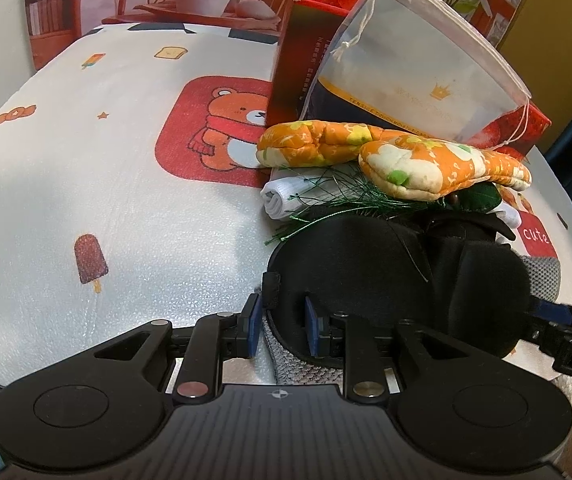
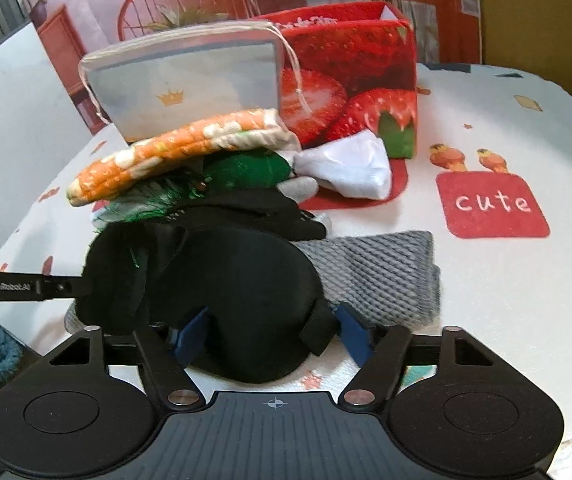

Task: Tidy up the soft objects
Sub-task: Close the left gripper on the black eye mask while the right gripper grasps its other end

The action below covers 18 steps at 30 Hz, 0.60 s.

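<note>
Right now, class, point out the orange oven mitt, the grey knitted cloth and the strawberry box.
orange oven mitt (image 2: 174, 152), right wrist view, quilted edge
grey knitted cloth (image 2: 382, 272), right wrist view, middle
strawberry box (image 2: 350, 64), right wrist view, front face

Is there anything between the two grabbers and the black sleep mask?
Nothing visible is. The black sleep mask already sits between the pads of both. The left gripper pinches its strap end, and the right gripper straddles the other end. It lies on a grey knitted cloth, at the front of the pile.
</note>
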{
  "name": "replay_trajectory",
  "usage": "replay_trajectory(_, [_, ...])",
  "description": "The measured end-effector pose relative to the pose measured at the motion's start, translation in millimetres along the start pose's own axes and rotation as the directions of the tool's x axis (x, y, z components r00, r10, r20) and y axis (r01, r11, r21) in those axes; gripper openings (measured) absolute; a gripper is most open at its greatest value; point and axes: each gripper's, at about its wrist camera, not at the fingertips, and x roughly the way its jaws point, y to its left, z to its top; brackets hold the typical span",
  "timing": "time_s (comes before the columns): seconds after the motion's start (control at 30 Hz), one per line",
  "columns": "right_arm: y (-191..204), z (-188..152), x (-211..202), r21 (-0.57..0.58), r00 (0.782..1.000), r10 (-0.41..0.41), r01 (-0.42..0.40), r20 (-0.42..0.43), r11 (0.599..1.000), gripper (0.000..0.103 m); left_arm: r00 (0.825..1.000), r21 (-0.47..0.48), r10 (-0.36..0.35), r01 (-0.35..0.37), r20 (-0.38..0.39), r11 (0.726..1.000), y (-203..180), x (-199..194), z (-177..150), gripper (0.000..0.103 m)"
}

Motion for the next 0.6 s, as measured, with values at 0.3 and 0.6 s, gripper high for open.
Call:
replay_trajectory(0.3, [15.5, 7.9, -6.7, -0.057, 0.998, 0.015, -0.011, 0.066, 0.998, 0.05, 1.0, 0.007, 0.002, -0.002, 0.004, 1.0, -0.2, -1.1, -0.1, 0.026])
replay_trajectory(0.6, [10.9, 4.2, 1.6, -0.07, 0.997, -0.003, 0.008, 0.074, 0.998, 0.044, 0.999, -0.085, 0.003, 0.001, 0.037, 0.996, 17.5, -8.0, 3.9, 0.054])
